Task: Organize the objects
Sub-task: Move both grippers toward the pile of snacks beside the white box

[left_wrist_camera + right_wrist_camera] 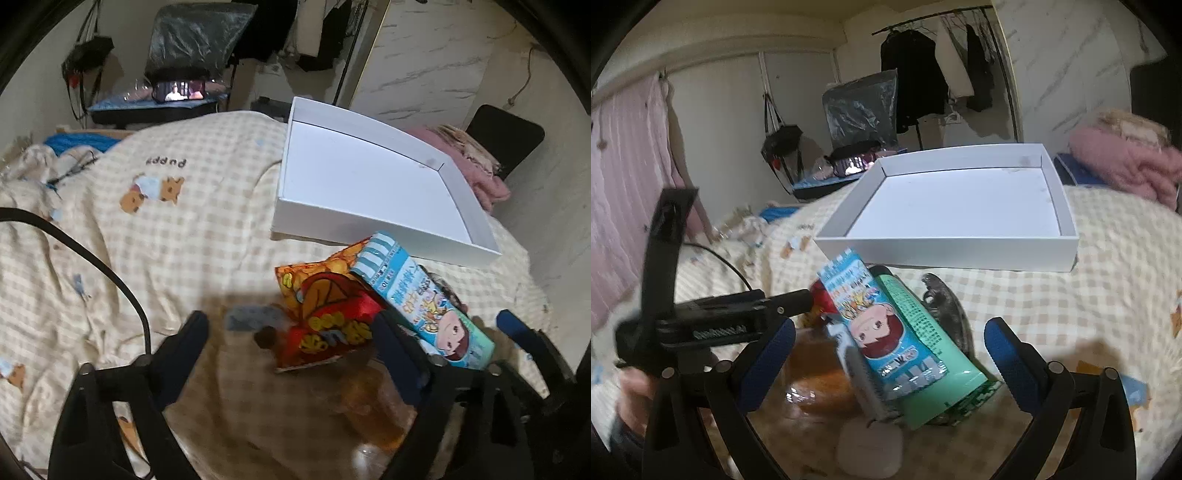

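Both wrist views near, angled down, sharing white box (369,184) (953,199)

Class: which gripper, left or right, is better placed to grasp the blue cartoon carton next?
Probably the right gripper: its open fingers already straddle the blue cartoon carton. The left gripper is centred on the red snack packet.

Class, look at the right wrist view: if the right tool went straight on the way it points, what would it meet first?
Probably the blue cartoon-printed snack packet, lying between the right tool's open jaws; depth is unclear.

Snack packets (424,302) lie heaped on the quilt just before the empty white box (369,184).
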A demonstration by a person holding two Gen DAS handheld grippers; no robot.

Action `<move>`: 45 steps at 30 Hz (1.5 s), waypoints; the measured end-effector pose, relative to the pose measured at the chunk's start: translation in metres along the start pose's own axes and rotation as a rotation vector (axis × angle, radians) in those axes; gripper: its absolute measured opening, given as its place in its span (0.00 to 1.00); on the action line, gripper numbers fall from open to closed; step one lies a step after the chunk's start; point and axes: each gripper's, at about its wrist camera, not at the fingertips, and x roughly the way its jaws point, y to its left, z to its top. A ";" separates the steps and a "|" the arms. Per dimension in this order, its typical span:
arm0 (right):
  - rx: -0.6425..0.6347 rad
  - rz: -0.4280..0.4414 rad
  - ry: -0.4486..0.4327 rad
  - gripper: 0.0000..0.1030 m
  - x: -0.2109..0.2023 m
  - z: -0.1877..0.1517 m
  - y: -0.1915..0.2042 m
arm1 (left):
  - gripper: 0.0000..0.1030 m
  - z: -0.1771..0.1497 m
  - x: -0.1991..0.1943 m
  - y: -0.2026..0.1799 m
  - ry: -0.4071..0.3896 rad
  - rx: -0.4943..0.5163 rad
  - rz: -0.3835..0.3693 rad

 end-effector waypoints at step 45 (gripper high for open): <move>0.107 0.138 -0.040 0.77 -0.001 0.000 -0.020 | 0.78 -0.007 -0.017 -0.004 0.129 0.082 0.033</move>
